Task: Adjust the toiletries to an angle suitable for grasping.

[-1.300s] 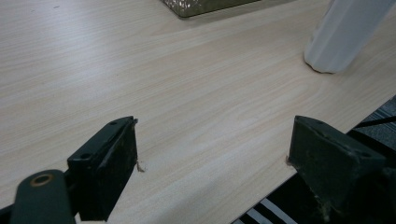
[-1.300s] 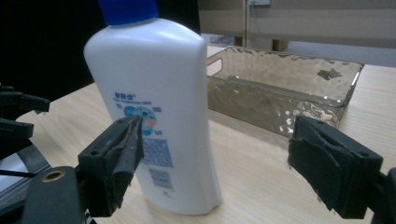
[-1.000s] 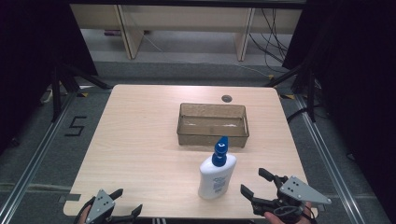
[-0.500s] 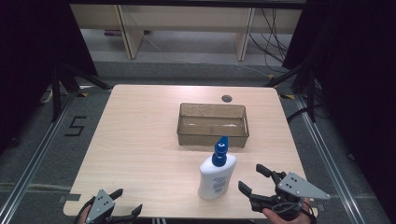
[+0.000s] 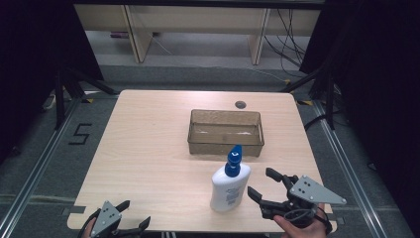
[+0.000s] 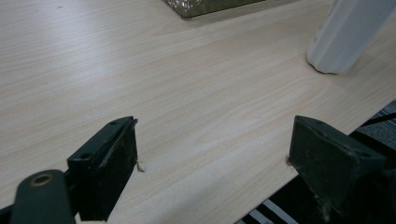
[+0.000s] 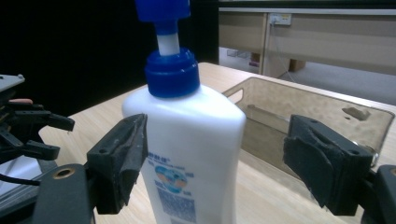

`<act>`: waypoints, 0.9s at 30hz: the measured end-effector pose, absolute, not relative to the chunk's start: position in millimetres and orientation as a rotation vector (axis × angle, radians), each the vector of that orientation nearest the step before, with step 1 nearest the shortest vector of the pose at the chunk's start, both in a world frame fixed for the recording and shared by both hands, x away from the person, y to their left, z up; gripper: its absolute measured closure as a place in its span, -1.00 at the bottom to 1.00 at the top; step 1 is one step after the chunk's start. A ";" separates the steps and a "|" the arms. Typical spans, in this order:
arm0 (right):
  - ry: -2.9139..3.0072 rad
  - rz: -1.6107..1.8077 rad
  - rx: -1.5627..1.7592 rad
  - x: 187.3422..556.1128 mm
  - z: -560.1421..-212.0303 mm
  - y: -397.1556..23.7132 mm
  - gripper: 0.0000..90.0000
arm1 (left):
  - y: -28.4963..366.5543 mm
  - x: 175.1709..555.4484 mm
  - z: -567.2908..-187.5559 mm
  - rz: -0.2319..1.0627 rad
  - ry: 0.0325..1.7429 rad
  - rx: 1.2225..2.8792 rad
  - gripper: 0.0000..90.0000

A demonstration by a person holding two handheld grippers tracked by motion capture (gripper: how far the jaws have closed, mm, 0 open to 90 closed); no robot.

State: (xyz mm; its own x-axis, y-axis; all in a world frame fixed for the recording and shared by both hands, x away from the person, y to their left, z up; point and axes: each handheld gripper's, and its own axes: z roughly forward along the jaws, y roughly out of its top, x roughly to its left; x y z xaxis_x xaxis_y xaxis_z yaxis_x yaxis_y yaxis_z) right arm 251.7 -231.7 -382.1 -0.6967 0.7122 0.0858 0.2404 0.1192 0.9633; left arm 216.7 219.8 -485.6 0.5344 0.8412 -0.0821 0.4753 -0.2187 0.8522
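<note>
A white pump bottle (image 5: 229, 186) with a blue pump top stands upright near the table's front edge. My right gripper (image 5: 260, 181) is just to its right and points at it. In the right gripper view the bottle (image 7: 196, 149) stands close ahead of that gripper (image 7: 217, 135), and neither pad touches it. The jaws are open and have just been closing a little. My left gripper (image 5: 136, 213) rests open at the front left corner, with bare table between its jaws (image 6: 212, 154). The bottle's base (image 6: 345, 37) is far to its right.
A clear brownish bin (image 5: 225, 148) sits behind the bottle at the table's middle, and its wall (image 7: 299, 107) appears past the bottle. A small round grommet (image 5: 240, 104) lies near the far edge. The left half of the wooden table (image 5: 138, 148) is bare.
My right gripper has moved a little left and up, closer to the bottle, with its jaws slightly narrower. The left gripper and the bottle have stayed put.
</note>
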 end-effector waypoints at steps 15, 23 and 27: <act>2.022 1.634 0.838 267.2 -367.0 -208.6 -0.50 | 219.5 218.0 -485.8 0.501 1.084 1.854 -0.67; 2.041 1.661 0.826 272.0 -362.4 -198.8 -0.50 | 219.2 219.0 -486.1 0.503 1.086 1.843 -0.67; 2.047 1.636 0.814 273.6 -361.8 -197.3 -0.50 | 218.2 219.0 -485.7 0.503 1.081 1.848 -0.67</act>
